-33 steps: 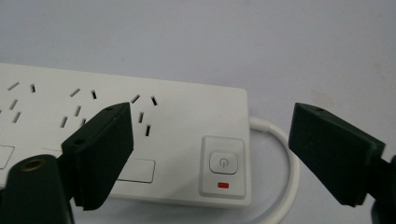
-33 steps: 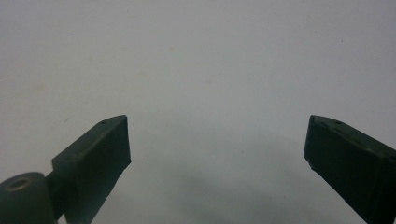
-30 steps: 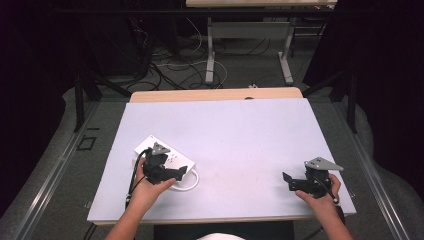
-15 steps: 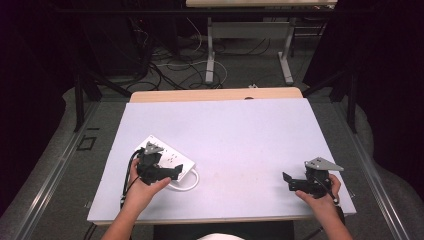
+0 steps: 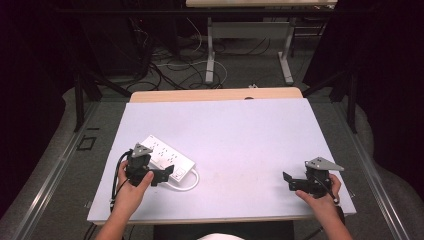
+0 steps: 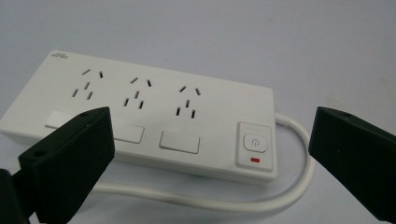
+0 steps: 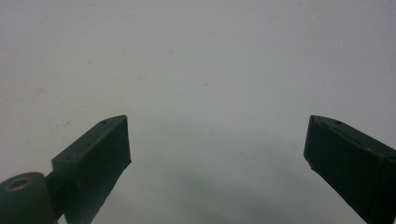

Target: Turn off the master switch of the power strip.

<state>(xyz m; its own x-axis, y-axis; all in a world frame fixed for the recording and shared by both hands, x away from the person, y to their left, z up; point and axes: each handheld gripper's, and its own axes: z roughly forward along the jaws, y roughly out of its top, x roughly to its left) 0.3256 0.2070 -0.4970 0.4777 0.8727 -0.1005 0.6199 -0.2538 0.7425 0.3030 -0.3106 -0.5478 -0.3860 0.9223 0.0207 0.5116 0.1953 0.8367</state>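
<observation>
Moved since a second ago: left gripper point(image 5: 167, 173) has shifted slightly toward the near edge of the power strip point(image 5: 167, 156); right gripper point(image 5: 287, 181) unchanged. Power strip — white glossy plastic, rectangular slab, three socket groups, a square switch point(image 6: 254, 143) with a red mark, smooth white cord point(image 6: 299, 186) looping from its end; lies on the matte pale table point(image 5: 240, 130). Left gripper's blocky black jaws spread wide, empty, just beside the strip. Right gripper — well apart from the strip, jaws likewise released.

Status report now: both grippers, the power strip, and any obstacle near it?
Left gripper open, facing power strip. Right gripper open over bare table. Strip's white cord loops at its switch end; no obstacle.
</observation>
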